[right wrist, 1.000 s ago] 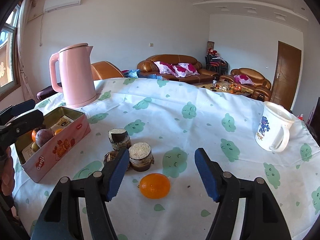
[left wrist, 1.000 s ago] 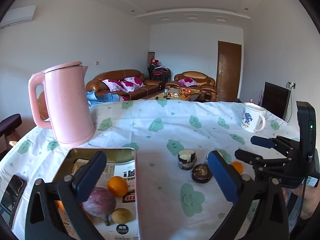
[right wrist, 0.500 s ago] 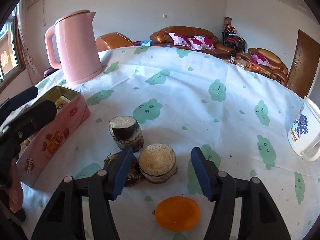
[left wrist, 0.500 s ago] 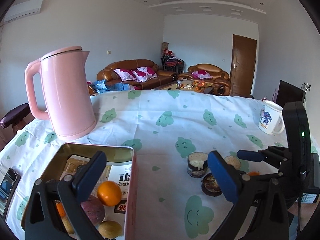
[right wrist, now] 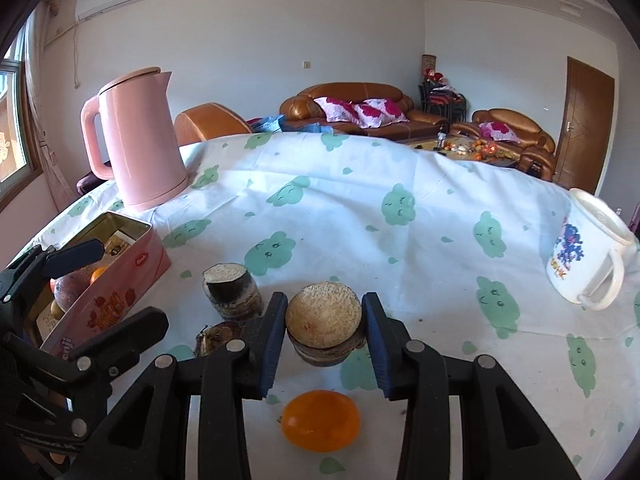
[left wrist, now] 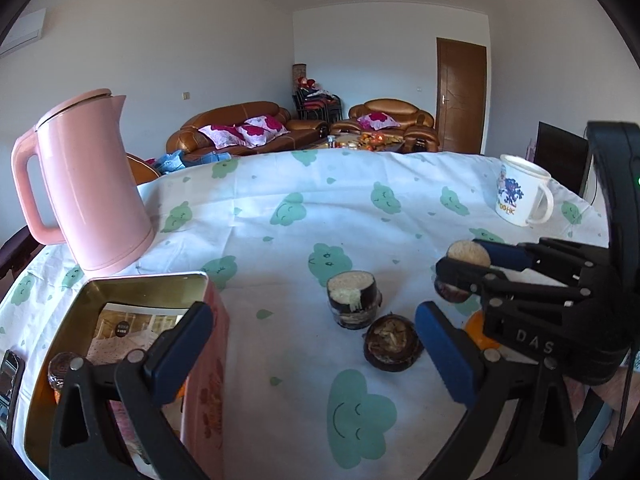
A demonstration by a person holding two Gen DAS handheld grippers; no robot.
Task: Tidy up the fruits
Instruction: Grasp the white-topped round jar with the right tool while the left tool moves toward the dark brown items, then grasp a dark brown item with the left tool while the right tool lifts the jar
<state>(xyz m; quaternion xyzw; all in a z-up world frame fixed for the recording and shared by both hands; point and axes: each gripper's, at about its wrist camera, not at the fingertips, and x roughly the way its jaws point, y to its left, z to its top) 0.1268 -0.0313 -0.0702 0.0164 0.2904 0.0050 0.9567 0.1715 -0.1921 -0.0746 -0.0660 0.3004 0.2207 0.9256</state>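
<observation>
My right gripper (right wrist: 324,330) is shut on a dark sugarcane chunk (right wrist: 324,316) with a pale cut top; it also shows in the left wrist view (left wrist: 468,254). Two more chunks stand beside it, one upright (right wrist: 232,290) (left wrist: 352,298), one low (right wrist: 218,336) (left wrist: 392,344). An orange (right wrist: 320,420) lies on the cloth under the right gripper. A pink tin box (right wrist: 116,276) (left wrist: 200,360) at the left holds an orange and other fruit (right wrist: 70,288). My left gripper (left wrist: 312,348) is open and empty, straddling the box's right wall.
A pink kettle (left wrist: 84,192) (right wrist: 140,140) stands behind the box. A white mug (left wrist: 520,190) (right wrist: 588,260) is at the far right. A phone (left wrist: 10,384) lies at the left table edge. The table has a cloud-print cloth (right wrist: 360,208).
My right gripper moved forward and closed on the sugarcane chunk. My left gripper drifted right and forward, off the box's middle.
</observation>
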